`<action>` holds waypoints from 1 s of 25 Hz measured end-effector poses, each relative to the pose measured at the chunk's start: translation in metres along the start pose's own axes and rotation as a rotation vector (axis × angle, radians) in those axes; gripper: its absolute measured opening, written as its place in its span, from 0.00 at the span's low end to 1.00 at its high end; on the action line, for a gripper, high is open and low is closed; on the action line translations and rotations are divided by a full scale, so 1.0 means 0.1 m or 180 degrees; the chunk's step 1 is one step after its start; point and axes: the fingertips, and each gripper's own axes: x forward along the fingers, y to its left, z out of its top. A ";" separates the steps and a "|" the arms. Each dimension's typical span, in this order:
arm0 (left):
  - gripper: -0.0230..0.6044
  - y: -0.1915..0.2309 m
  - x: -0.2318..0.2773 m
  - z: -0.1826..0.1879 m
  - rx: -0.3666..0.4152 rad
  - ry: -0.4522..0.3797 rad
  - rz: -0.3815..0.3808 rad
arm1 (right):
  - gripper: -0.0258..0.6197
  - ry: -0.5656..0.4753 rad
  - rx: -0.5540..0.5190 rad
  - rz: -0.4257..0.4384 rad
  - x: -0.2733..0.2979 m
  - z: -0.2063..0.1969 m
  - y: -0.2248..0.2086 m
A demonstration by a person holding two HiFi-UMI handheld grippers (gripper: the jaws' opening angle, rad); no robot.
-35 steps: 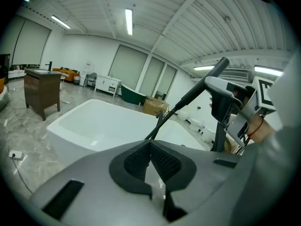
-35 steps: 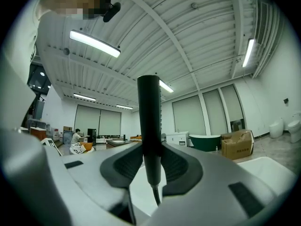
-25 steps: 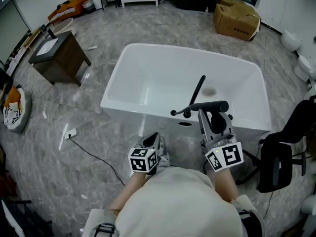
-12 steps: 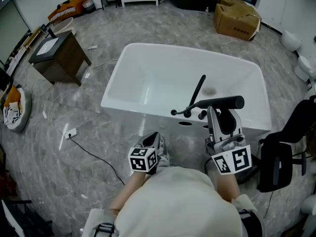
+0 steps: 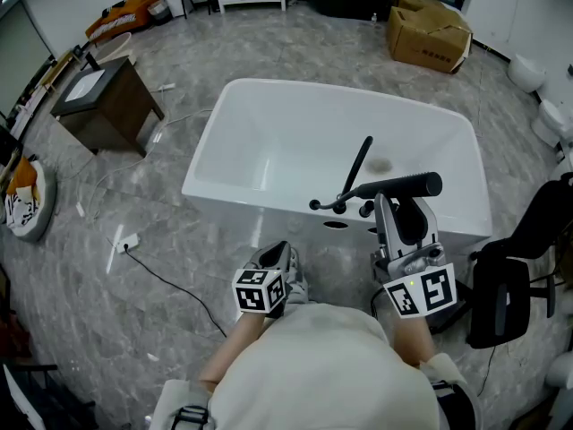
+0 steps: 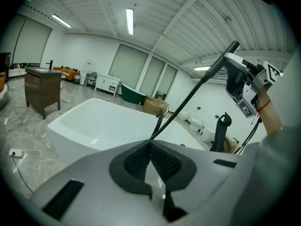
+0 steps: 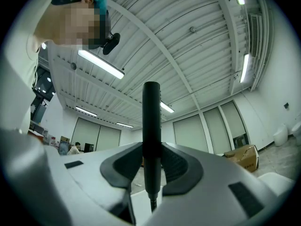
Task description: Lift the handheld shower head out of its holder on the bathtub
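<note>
We count one white bathtub (image 5: pixel 269 150), two grippers, one black handheld shower head (image 5: pixel 414 184) and one hose (image 6: pixel 188 98). The left gripper (image 5: pixel 273 260) hangs before the near wall of the tub, its jaws pressed together on nothing. The right gripper (image 5: pixel 397 209) has its jaws clenched, about half apart, on the shower head, which lies level above the near rim. The hose runs down to that rim.

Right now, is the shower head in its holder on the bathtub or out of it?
Out. The right tongs grip the black shower head above the bathtub rim, its hose trailing down.
</note>
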 end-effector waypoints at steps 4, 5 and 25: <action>0.07 0.01 0.01 -0.01 -0.0030 -0.0002 0.0003 | 0.24 -0.0007 -0.0025 -0.0019 0.00 -0.01 0.00; 0.07 0.01 0.01 -0.02 -0.0036 -0.0002 0.0007 | 0.24 -0.0005 -0.0028 -0.0030 0.00 -0.01 -0.01; 0.07 0.00 0.05 0.00 -0.0021 0.0015 0.0042 | 0.24 -0.0012 0.0053 -0.0119 0.00 -0.03 -0.15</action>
